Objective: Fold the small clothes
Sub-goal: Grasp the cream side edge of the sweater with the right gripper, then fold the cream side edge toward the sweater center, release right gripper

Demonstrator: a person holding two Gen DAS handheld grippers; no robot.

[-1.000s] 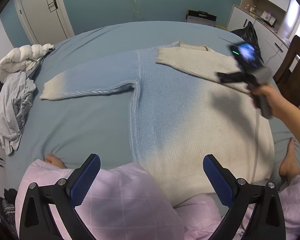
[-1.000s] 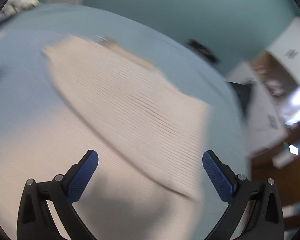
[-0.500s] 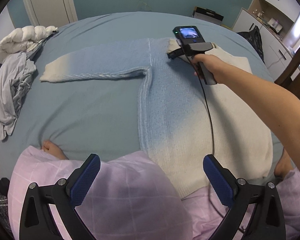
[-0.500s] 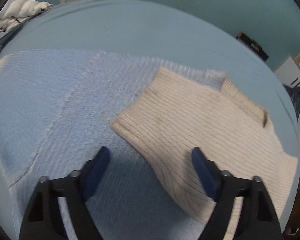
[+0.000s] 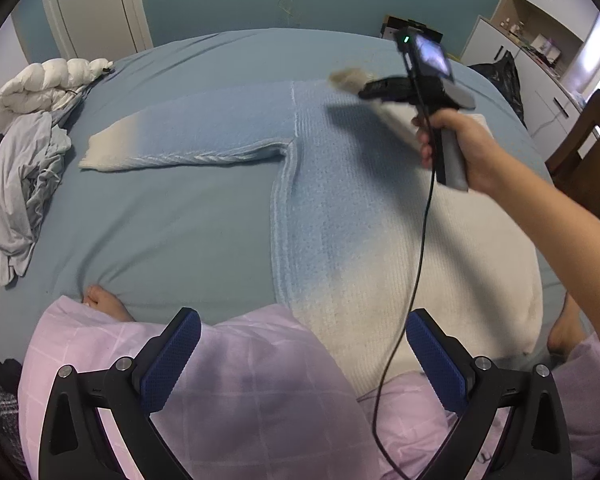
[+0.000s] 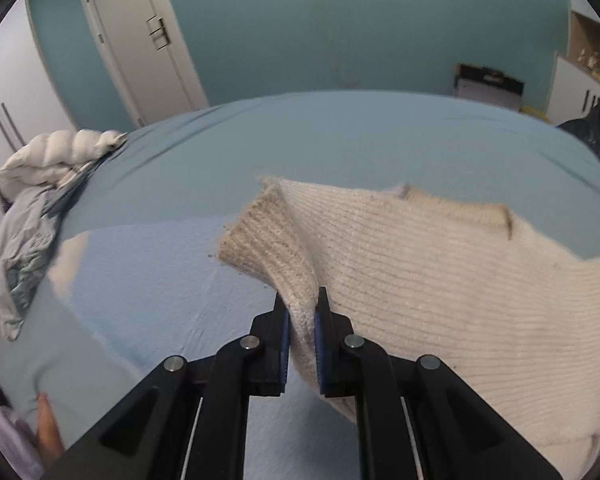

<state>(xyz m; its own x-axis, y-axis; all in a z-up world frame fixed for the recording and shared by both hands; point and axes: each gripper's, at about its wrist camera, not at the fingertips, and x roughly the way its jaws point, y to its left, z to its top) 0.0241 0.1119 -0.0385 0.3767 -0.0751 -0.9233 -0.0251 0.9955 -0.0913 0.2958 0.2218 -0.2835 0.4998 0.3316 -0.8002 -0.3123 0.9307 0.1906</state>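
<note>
Sweater knitted in pale blue fading to cream (image 5: 340, 208) is lying spread on the blue-sheeted bed (image 5: 172, 220), straight ahead of both grippers. Its one sleeve (image 5: 188, 140) is stretching flat out past the left gripper's left finger, with the cream cuff at the far end. The other sleeve, cream and ribbed (image 6: 440, 264), is lying folded across the body. The right gripper (image 6: 302, 344) is closing its jaws on this sleeve near the cuff (image 6: 260, 236), the blue pads already pinching a fold of knit between them, and the cuff is hanging clear of the body just ahead of the fingertips. From the left wrist view, the right hand (image 5: 460, 148) is gripping the handle above the sweater's upper part, blurred. The left gripper (image 5: 300, 364) is hovering with its fingers spread wide, nothing between them, above pink checked trousers (image 5: 240, 392) at the sweater's near hem. A heap of grey and white bedding (image 5: 28, 148) is sitting far off to the left.
</note>
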